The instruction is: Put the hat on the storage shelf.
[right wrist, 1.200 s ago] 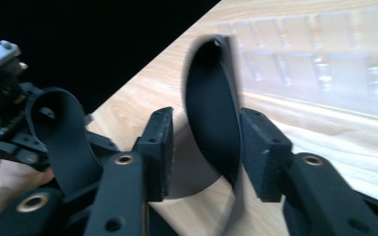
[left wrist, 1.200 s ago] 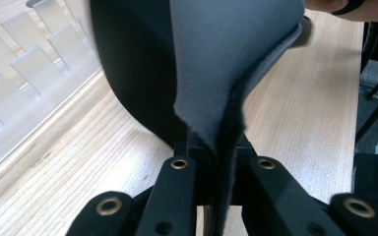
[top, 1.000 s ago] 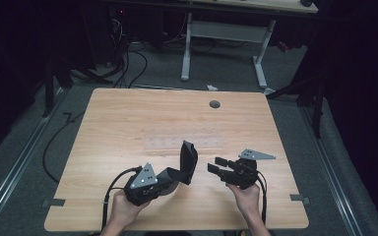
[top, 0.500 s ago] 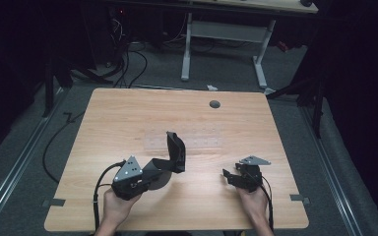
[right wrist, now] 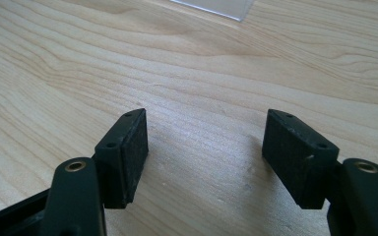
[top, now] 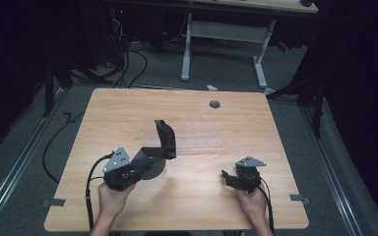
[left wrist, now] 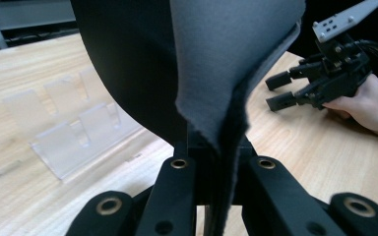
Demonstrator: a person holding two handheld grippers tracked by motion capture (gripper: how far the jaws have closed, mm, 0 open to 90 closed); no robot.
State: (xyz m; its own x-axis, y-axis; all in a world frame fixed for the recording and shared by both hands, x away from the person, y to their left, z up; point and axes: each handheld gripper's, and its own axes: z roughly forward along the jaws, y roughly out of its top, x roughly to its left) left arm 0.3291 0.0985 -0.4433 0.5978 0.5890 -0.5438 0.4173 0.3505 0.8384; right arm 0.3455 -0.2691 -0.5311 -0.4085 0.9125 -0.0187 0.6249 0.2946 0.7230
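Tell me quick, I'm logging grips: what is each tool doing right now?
Left tool: shut on the dark cloth, lifted off the table.
Right tool: open, nothing between its jaws, which have just been opening.

We see a light wooden table (top: 128, 105) on a grey floor (top: 24, 162) in a dark room. Behind it stands 1 white desk frame (top: 224, 32) with 2 legs. Black cables (top: 123, 64) lie on the floor beside it.
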